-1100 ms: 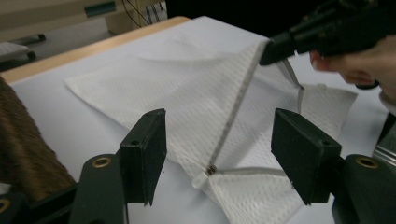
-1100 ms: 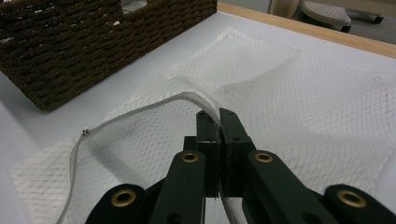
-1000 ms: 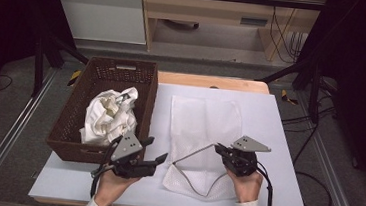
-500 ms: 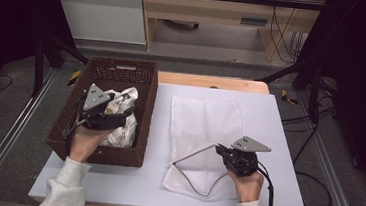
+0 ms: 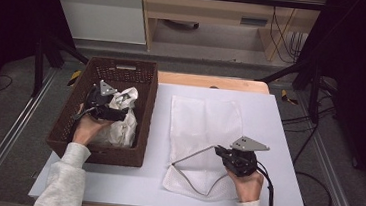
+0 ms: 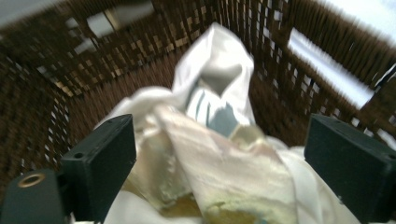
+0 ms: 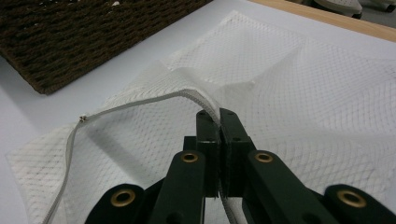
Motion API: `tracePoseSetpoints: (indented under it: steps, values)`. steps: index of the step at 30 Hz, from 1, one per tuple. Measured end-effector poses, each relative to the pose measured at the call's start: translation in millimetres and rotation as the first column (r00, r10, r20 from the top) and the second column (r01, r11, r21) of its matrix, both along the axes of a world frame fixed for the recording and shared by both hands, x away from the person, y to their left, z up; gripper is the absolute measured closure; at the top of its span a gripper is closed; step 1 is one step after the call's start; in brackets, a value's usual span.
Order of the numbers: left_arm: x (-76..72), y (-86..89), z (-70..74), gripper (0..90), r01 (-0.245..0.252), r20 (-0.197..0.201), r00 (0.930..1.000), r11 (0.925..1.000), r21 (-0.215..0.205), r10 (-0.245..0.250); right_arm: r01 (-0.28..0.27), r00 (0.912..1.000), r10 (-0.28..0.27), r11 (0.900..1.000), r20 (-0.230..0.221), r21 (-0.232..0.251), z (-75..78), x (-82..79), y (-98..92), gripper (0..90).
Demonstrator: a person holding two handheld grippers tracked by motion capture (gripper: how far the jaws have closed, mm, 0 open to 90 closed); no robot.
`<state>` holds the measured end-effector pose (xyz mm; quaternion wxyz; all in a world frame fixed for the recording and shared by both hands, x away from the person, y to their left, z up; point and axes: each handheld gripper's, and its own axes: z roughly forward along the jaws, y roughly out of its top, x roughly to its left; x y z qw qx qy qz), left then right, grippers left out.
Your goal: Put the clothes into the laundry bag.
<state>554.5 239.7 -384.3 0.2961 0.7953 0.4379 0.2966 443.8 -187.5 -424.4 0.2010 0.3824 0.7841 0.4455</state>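
My left gripper (image 5: 104, 107) hangs inside the brown woven basket (image 5: 141, 129), its jaws just opened wide around the crumpled white cloth pile (image 6: 224, 154) without pinching it. My right gripper (image 7: 218, 122) clamps the zipper edge of the white mesh bag (image 5: 204, 122) on the white counter (image 5: 278, 141).

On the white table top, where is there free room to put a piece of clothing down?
Free patches on the table top: the strip right of the mesh bag, up to the table edge, and the front strip between the basket and the bag. The basket itself is crowded with crumpled clothes and the left gripper.
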Motion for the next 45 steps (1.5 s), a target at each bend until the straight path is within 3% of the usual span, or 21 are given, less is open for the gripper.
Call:
tracePoseSetpoints:
  steps: [2, 5, 8, 14, 19, 25, 28, 31, 36, 39, 43, 45]
  values:
    - [2.0, -1.7, -7.9, 6.8, -0.002, -0.042, 0.9991, 0.9996, 0.029, 0.003, 0.005, 0.9999, -0.005, 1.0, -0.012, 0.001, 0.2, -0.4, -0.1, 88.3]
    - [4.2, -1.7, -16.9, 4.5, 0.0, -0.076, 0.9971, 0.9993, 0.038, 0.003, 0.001, 0.9999, -0.001, 1.0, -0.011, -0.001, 0.2, -0.1, -0.7, 88.3]
    - [7.8, 1.4, -24.5, 0.0, 0.006, -0.095, 0.9955, 0.9995, 0.033, -0.003, 0.0, 0.9999, 0.0, 1.0, -0.015, -0.002, -0.3, 0.2, -0.6, 88.3]
    - [10.1, 1.9, -31.3, 0.0, 0.014, -0.11, 0.9938, 0.9995, 0.028, -0.011, -0.003, 0.9998, 0.003, 1.0, -0.017, -0.007, -0.4, 0.2, -2.3, 88.0]
    - [11.1, -2.1, -35.1, 2.1, 0.006, -0.147, 0.9891, 0.9997, 0.025, -0.002, 0.0, 0.9996, 0.0, 1.0, -0.027, -0.01, -1.5, 0.9, -2.6, 87.7]
    - [13.9, -1.9, -39.9, 12.6, -0.009, -0.206, 0.9785, 1.0, 0.004, 0.009, -0.002, 0.9993, 0.002, 1.0, -0.038, -0.015, -2.3, 1.6, -1.7, 87.7]
    - [12.3, 0.8, -39.5, 26.1, -0.017, -0.234, 0.9722, 0.9993, -0.033, 0.009, -0.006, 0.9996, 0.005, 1.0, -0.028, -0.019, -2.2, 1.9, -2.7, 87.8]
    - [10.8, 1.5, -37.9, 39.0, -0.024, -0.239, 0.9709, 0.9994, -0.025, 0.017, 0.002, 0.9993, -0.002, 1.0, -0.037, -0.009, -2.1, 1.3, -4.3, 87.9]
    - [7.6, -0.6, -33.4, 52.1, -0.027, -0.23, 0.9728, 0.9996, 0.005, 0.028, 0.006, 0.999, -0.007, 1.0, -0.045, -0.011, -4.9, 3.3, -6.1, 88.0]
    - [4.2, -2.5, -29.5, 56.6, -0.04, -0.206, 0.9777, 0.999, 0.019, 0.043, 0.007, 0.9987, -0.007, 1.0, -0.05, -0.009, -5.1, 3.4, -6.1, 88.1]
    - [-5.6, -3.8, -19.6, 66.1, -0.025, -0.105, 0.994, 0.9987, 0.045, 0.03, 0.008, 0.9987, -0.008, 1.0, -0.05, -0.004, -4.2, 2.7, -7.7, 88.1]
    - [-10.2, -2.8, -14.7, 68.2, -0.022, -0.044, 0.9987, 0.9994, 0.027, 0.024, 0.008, 0.9987, -0.009, 1.0, -0.051, -0.005, -4.4, 3.0, -8.0, 88.1]
